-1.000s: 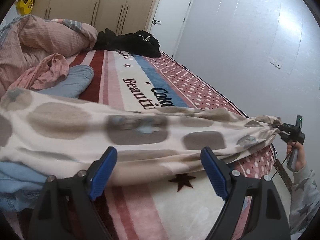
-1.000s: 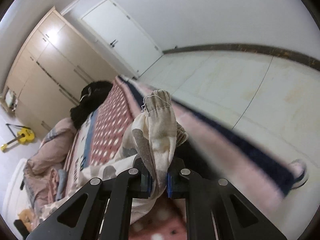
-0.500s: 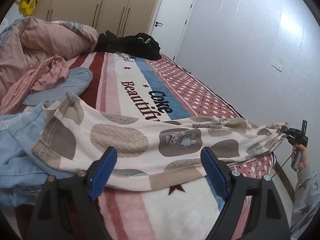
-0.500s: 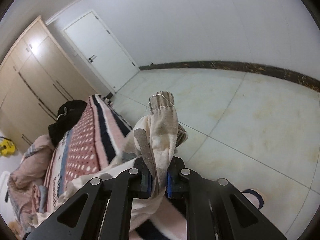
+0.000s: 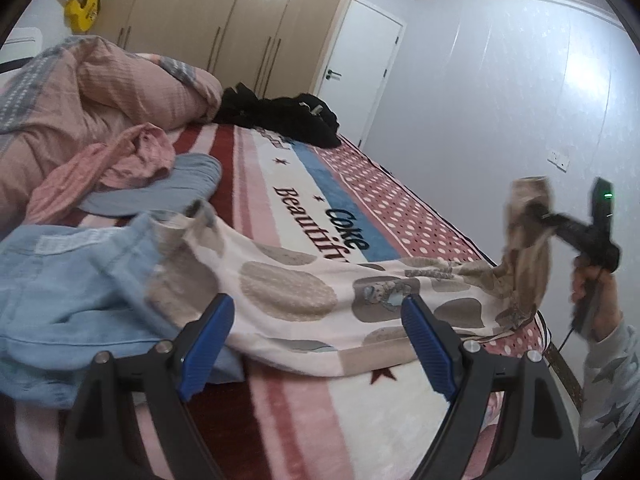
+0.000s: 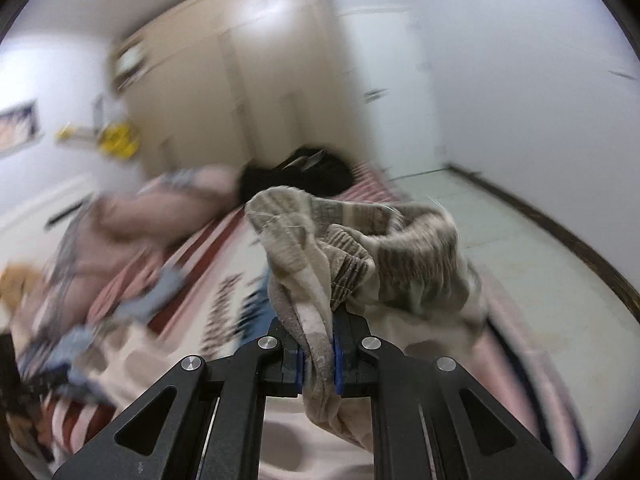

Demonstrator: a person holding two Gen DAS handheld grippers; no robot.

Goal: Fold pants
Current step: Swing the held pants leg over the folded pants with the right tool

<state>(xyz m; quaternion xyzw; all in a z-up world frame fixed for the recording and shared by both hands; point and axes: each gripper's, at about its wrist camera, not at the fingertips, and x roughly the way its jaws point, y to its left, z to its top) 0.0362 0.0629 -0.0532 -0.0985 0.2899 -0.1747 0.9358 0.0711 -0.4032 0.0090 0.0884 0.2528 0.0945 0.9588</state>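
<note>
Striped and dotted, the blanket point(image 5: 288, 216) covers a bed in a room with tall wardrobes point(image 5: 224, 20). On it the spotted pants point(image 5: 304, 292) lie stretched across, near a blue denim garment point(image 5: 72, 288). The right gripper point(image 6: 318, 354) is closed tightly on the cuffs of the pants and holds them raised above the bed edge, the fabric bunched over its fingers. The left gripper point(image 5: 316, 344) stands wide open and empty, just in front of the cloth. I judge the step is bringing the cuffs toward the waistband for the first fold. Next, the right hand needs to carry the cuffs over, and the left one should pin the cloth.
</note>
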